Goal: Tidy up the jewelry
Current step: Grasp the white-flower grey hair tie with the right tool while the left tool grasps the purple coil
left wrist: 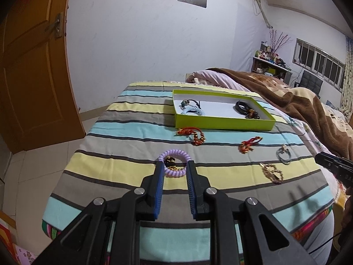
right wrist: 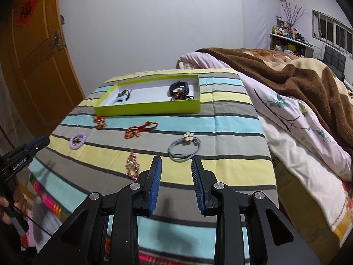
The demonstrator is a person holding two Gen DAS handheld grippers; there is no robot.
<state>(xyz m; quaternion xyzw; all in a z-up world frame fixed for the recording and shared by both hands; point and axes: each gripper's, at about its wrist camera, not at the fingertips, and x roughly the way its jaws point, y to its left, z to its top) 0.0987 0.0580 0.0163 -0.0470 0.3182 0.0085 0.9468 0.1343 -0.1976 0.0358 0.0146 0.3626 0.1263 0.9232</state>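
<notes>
Left tongs point(left wrist: 175, 165) apart, straddling purple coil tie point(left wrist: 174, 164) nr bed's front edge; right tongs point(right wrist: 176, 162) apart by grey flower tie point(right wrist: 184, 149). Risk: coil slips or snags striped sheet point(left wrist: 110, 167) w/ shallow bite.

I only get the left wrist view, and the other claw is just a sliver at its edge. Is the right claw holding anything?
Observer: No. The right claw is open and empty.
Operator: What is it aimed at?
Observer: The grey tie, the one with the flower, lies on the cloth right ahead of its jaws.
Operator: Anything else close to it?
Observer: A gold-pink ornament lies close beside one of its fingers.
</notes>
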